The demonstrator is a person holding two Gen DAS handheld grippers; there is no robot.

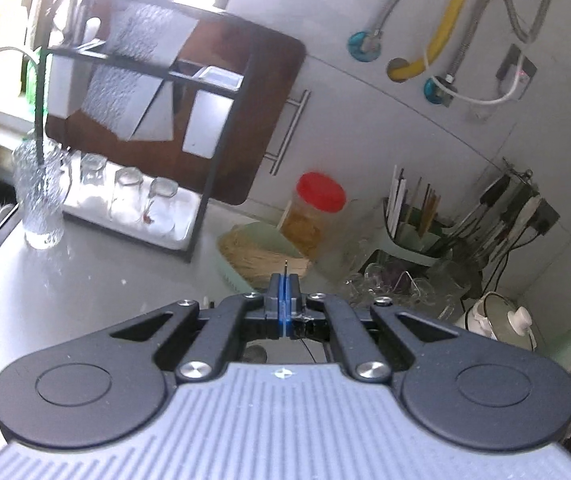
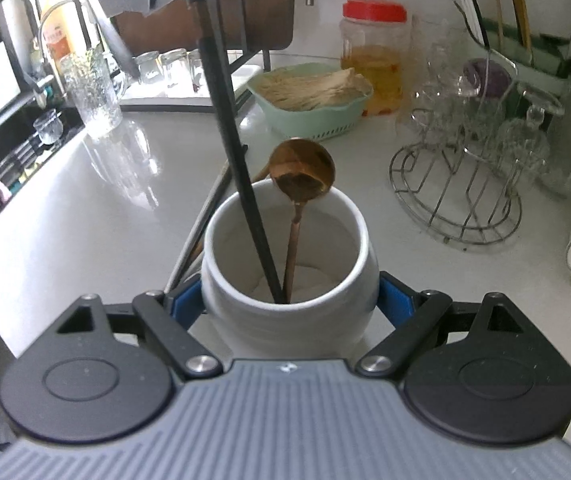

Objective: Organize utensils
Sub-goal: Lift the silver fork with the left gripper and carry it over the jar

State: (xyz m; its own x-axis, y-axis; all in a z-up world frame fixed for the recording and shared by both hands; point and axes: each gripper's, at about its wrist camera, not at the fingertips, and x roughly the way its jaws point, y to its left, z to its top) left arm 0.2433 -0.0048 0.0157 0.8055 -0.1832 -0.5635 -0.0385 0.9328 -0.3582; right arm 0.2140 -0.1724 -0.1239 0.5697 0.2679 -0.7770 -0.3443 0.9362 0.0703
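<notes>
Hugging the white jar (image 2: 285,264) at the lower middle of the frame, your right claw (image 2: 289,302) has its blue pads pressed on both sides, with a copper spoon (image 2: 303,178) and black chopsticks (image 2: 229,132) standing inside. Your left claw (image 1: 284,300) is squeezed fully together, a thin dark tip poking out above the pads, up over the counter (image 1: 93,280).

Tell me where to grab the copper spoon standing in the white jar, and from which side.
Grip the copper spoon at the neck just below its bowl, coming from above. The handle slants down inside the white jar, beside a black utensil; only the top clears the rim.
</notes>
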